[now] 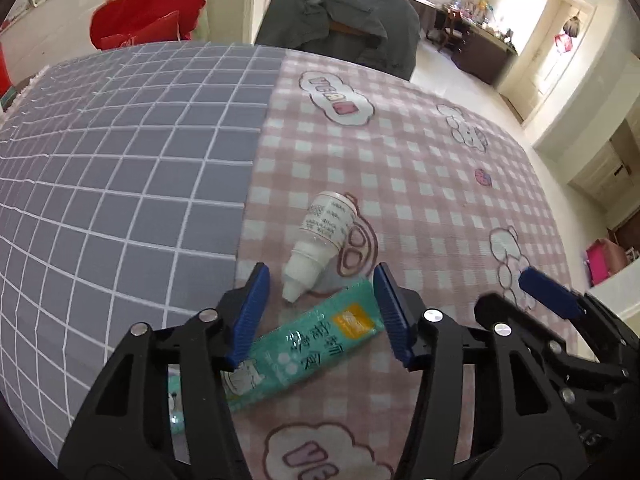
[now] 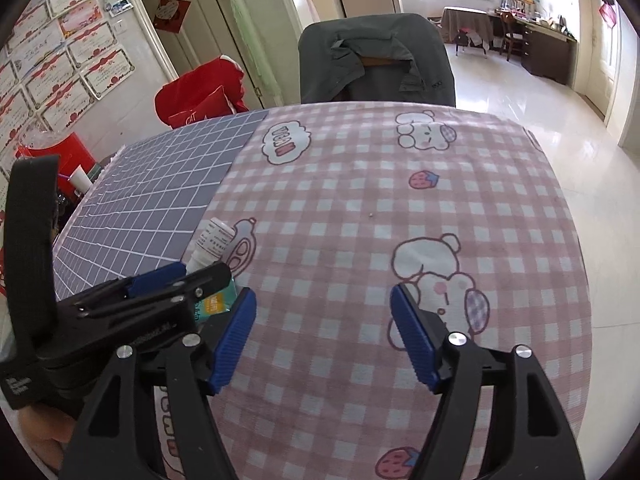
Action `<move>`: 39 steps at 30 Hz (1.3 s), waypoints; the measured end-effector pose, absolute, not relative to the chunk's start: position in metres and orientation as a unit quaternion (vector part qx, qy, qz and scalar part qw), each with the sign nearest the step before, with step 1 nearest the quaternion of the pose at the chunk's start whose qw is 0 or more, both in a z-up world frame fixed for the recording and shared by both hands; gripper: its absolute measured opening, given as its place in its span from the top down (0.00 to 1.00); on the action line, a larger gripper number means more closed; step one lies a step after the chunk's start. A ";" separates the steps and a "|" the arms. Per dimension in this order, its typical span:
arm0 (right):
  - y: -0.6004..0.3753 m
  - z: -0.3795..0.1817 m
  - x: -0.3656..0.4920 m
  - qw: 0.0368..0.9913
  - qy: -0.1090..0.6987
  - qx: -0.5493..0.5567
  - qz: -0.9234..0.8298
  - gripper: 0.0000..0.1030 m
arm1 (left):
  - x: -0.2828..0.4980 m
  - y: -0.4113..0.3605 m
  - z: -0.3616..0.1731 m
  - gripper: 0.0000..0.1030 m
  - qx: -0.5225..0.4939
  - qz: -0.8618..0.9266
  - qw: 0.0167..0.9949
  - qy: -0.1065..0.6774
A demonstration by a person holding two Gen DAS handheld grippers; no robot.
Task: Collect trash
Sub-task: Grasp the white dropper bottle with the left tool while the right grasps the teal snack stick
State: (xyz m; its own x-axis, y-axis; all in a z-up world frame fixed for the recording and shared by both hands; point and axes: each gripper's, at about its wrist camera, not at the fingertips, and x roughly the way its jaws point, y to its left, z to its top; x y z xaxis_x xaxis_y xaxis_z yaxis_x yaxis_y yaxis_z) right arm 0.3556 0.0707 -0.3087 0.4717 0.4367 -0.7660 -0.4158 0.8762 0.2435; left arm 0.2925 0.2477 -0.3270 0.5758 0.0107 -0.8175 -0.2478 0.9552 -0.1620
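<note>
A teal wrapper (image 1: 304, 350), long and flat, lies on the pink checked cloth (image 1: 420, 184) of the surface, its long axis running from lower left to upper right in the left wrist view; the end with the orange patch points up and to the right. Just beyond that end lies a small white dropper bottle (image 1: 318, 242) on its side, with its nozzle pointing down toward the wrapper and its base pointing away; whether nozzle and wrapper touch cannot be told. The left claw (image 1: 320, 312) hovers spread open directly over the wrapper, one blue finger at each side of it, gripping nothing. The right claw (image 2: 324, 334) is also open and empty, over bare pink cloth to the right of the trash; in its view the left claw's body hides most of the wrapper and the lower part of the bottle. Left of the trash, a grey grid cloth (image 1: 120, 160) covers the rest of the surface. A chair draped with a grey jacket (image 2: 376, 64) stands at the far edge.
</note>
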 end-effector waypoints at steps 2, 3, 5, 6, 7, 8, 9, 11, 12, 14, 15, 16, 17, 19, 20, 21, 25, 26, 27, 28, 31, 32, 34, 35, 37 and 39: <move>0.070 -0.309 0.355 0.858 0.449 0.013 0.251 0.33 | 0.294 0.248 -0.326 0.50 -0.130 0.078 0.880 0.450; 0.070 -0.310 0.355 0.857 0.449 0.014 0.252 0.32 | 0.294 0.249 -0.327 0.51 -0.132 0.078 0.880 0.449; 0.070 -0.312 0.355 0.856 0.451 0.020 0.252 0.32 | 0.297 0.249 -0.329 0.62 -0.119 0.084 0.883 0.446; 0.069 -0.313 0.355 0.856 0.451 0.021 0.251 0.32 | 0.298 0.249 -0.329 0.69 -0.114 0.087 0.884 0.445; 0.070 -0.313 0.354 0.856 0.452 0.022 0.251 0.32 | 0.298 0.251 -0.329 0.76 -0.115 0.085 0.885 0.444; 0.070 -0.313 0.354 0.856 0.452 0.023 0.251 0.32 | 0.298 0.253 -0.329 0.80 -0.119 0.080 0.885 0.444; 0.070 -0.313 0.354 0.855 0.452 0.026 0.252 0.32 | 0.297 0.255 -0.329 0.81 -0.126 0.075 0.883 0.445; 0.073 -0.314 0.352 0.854 0.454 0.023 0.251 0.32 | 0.293 0.259 -0.325 0.81 -0.131 0.077 0.884 0.441; 0.075 -0.313 0.351 0.854 0.454 0.023 0.252 0.32 | 0.290 0.262 -0.322 0.81 -0.132 0.081 0.885 0.439; 0.081 -0.313 0.349 0.850 0.458 0.022 0.260 0.32 | 0.280 0.271 -0.315 0.81 -0.146 0.084 0.885 0.435; 0.084 -0.313 0.347 0.848 0.459 0.020 0.263 0.32 | 0.274 0.276 -0.311 0.81 -0.149 0.090 0.884 0.434; 0.087 -0.312 0.345 0.846 0.460 0.018 0.269 0.32 | 0.269 0.281 -0.309 0.81 -0.150 0.096 0.883 0.434; 0.091 -0.312 0.343 0.843 0.460 0.016 0.276 0.32 | 0.261 0.287 -0.306 0.81 -0.149 0.101 0.882 0.436; 0.097 -0.312 0.340 0.839 0.462 0.011 0.288 0.32 | 0.246 0.299 -0.306 0.81 -0.139 0.116 0.877 0.445; 0.100 -0.311 0.338 0.838 0.461 0.008 0.293 0.32 | 0.242 0.303 -0.307 0.81 -0.136 0.124 0.874 0.450; 0.104 -0.312 0.336 0.836 0.461 0.002 0.296 0.32 | 0.236 0.310 -0.311 0.81 -0.139 0.132 0.868 0.459; 0.110 -0.314 0.332 0.833 0.466 0.002 0.298 0.32 | 0.222 0.322 -0.323 0.81 -0.169 0.137 0.849 0.482; 0.111 -0.314 0.331 0.832 0.468 0.004 0.297 0.32 | 0.221 0.318 -0.324 0.81 -0.167 0.132 0.849 0.484; 0.111 -0.314 0.330 0.833 0.468 0.005 0.296 0.32 | 0.220 0.313 -0.324 0.81 -0.164 0.124 0.849 0.487; 0.110 -0.313 0.329 0.833 0.469 0.006 0.293 0.32 | 0.220 0.306 -0.324 0.81 -0.164 0.115 0.849 0.489; 0.107 -0.311 0.329 0.834 0.471 0.017 0.286 0.32 | 0.218 0.288 -0.325 0.81 -0.169 0.087 0.846 0.498; 0.105 -0.311 0.329 0.834 0.473 0.020 0.283 0.32 | 0.215 0.278 -0.325 0.81 -0.174 0.074 0.844 0.502; 0.102 -0.311 0.328 0.833 0.479 0.031 0.277 0.32 | 0.212 0.269 -0.326 0.81 -0.191 0.048 0.840 0.506; 0.100 -0.312 0.327 0.831 0.481 0.036 0.276 0.32 | 0.209 0.263 -0.326 0.81 -0.203 0.036 0.838 0.505; 0.100 -0.313 0.324 0.830 0.487 0.041 0.270 0.32 | 0.201 0.259 -0.322 0.81 -0.207 0.043 0.842 0.496; 0.104 -0.314 0.319 0.828 0.492 0.040 0.267 0.32 | 0.195 0.264 -0.319 0.81 -0.207 0.065 0.845 0.488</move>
State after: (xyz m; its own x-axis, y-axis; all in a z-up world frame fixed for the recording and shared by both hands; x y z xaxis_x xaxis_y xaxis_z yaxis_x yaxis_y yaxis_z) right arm 0.3195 0.1039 -0.3141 0.3730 0.4825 -0.7925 -0.4030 0.8536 0.3300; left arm 0.1946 0.2639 -0.3186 0.5146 -0.0922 -0.8525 -0.3121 0.9059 -0.2864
